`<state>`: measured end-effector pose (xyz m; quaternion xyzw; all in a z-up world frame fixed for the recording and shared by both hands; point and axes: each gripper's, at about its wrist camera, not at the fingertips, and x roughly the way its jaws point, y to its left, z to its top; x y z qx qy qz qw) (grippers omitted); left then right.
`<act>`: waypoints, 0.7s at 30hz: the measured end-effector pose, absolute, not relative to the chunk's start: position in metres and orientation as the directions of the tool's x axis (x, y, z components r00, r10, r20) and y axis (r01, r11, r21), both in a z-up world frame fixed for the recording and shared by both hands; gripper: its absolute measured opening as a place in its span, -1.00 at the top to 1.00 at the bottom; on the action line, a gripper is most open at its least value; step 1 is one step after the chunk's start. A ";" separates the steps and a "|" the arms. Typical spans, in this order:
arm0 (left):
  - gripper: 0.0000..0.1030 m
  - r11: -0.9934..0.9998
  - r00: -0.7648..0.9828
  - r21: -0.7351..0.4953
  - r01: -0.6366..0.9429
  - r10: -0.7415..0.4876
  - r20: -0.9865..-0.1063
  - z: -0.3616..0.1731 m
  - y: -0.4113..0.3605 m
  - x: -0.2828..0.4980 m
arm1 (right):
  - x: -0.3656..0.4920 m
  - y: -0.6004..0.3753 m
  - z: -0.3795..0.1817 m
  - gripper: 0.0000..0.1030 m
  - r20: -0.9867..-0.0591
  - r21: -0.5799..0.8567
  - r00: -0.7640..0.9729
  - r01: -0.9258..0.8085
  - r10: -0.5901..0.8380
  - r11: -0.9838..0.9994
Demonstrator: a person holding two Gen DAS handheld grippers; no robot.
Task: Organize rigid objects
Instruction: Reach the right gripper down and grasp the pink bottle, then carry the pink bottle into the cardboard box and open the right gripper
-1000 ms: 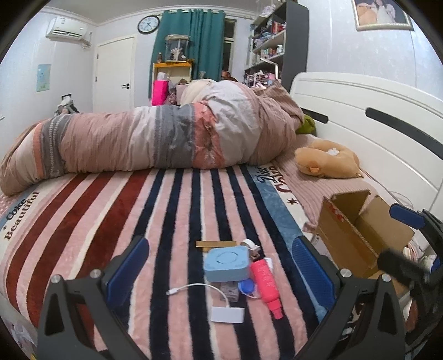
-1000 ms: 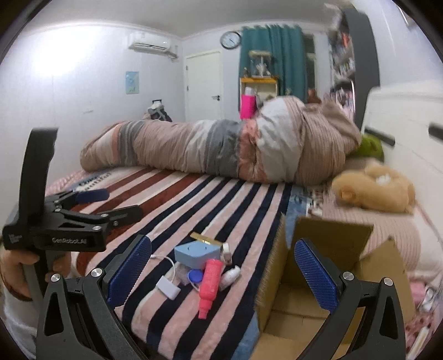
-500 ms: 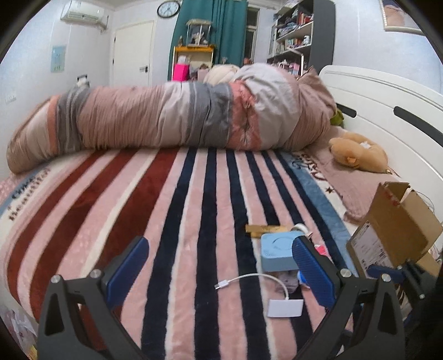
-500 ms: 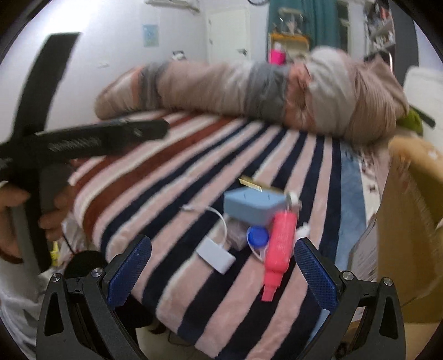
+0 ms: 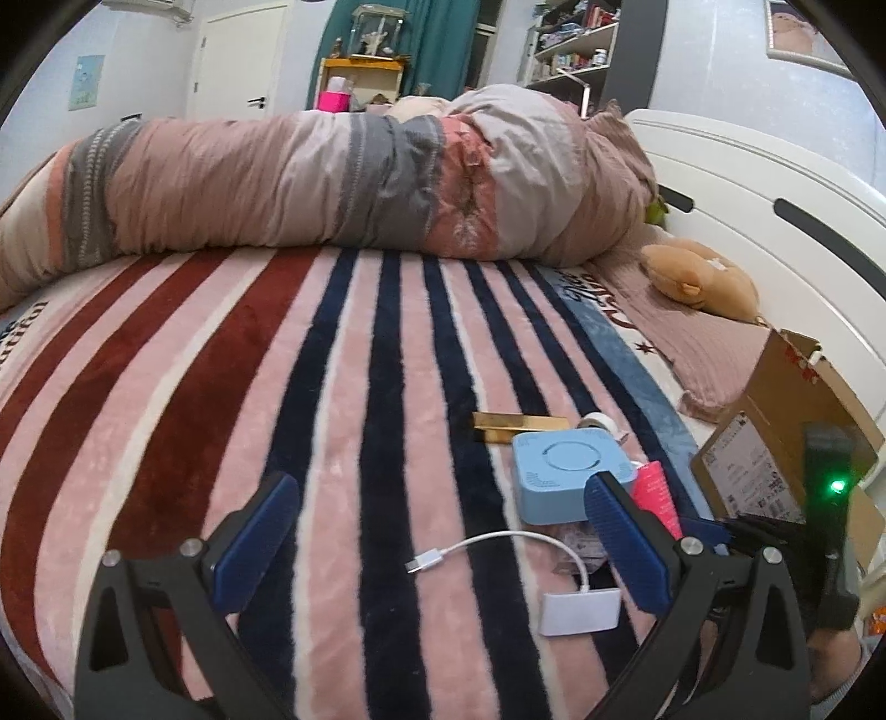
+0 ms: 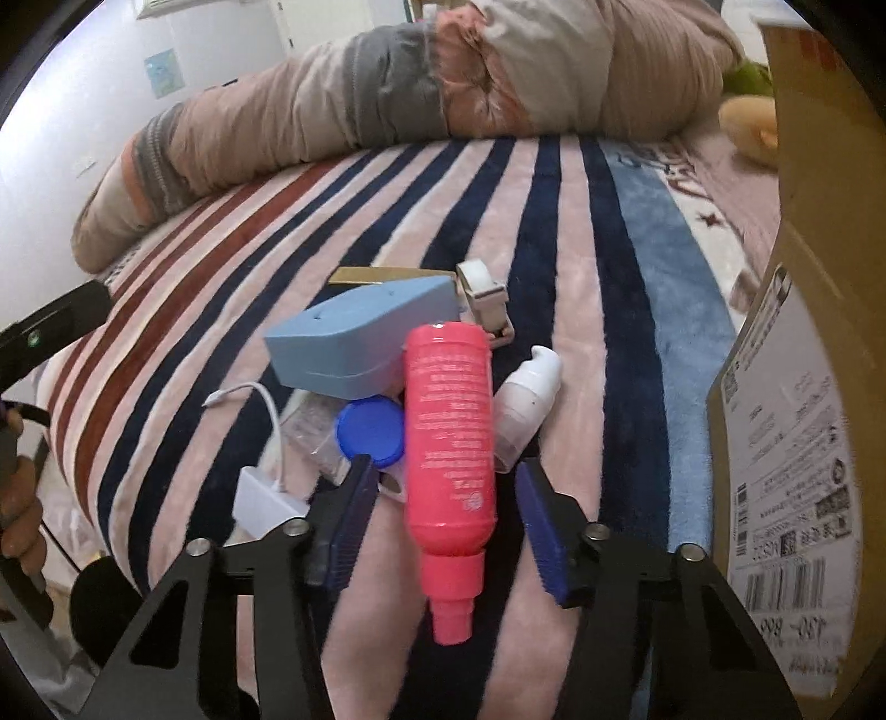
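Striped plush blanket (image 5: 343,387) in pink, navy and dark red is covering the bed; a rolled duvet (image 5: 332,183) is lying across its far side, against a white headboard (image 5: 775,183). A teal curtain (image 5: 448,44), shelves and a white door are standing behind.

Clutter is sitting near the blanket's right edge: pink bottle (image 6: 448,437) lying cap toward the camera, touching a light blue box (image 6: 360,343), blue cap (image 6: 370,429), white pump bottle (image 6: 526,399); white cable adapter (image 5: 578,612) nearby. Open cardboard box (image 6: 808,343) is standing just right.

Right gripper (image 6: 443,526) has just been closing; the bottle is sitting between the pads, gaps showing on both sides. Left gripper (image 5: 437,531) is hanging wide, holding nothing.
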<state>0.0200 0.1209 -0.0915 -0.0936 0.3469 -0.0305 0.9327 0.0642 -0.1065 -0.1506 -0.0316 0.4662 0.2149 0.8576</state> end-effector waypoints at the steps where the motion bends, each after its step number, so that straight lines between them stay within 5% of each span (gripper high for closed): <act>1: -0.99 0.979 0.756 -0.203 0.000 -0.133 -0.640 -0.091 0.120 0.021 | 0.068 -0.108 -0.152 0.24 -0.816 0.154 0.465 -0.398 0.343 0.905; 4: -0.99 0.974 0.753 -0.226 0.022 -0.165 -0.637 -0.089 0.115 0.023 | 0.072 -0.109 -0.153 0.47 -0.819 0.181 0.442 -0.406 0.366 0.896; 18: -0.98 0.918 0.754 -0.324 0.229 -0.378 -0.537 -0.040 0.079 0.002 | 0.025 -0.092 -0.092 0.48 -0.675 0.188 0.501 -0.592 0.541 0.784; 21: -0.73 0.896 0.748 -0.334 0.291 -0.431 -0.504 -0.019 0.065 -0.005 | 0.005 -0.089 -0.060 0.48 -0.594 0.185 0.505 -0.672 0.626 0.717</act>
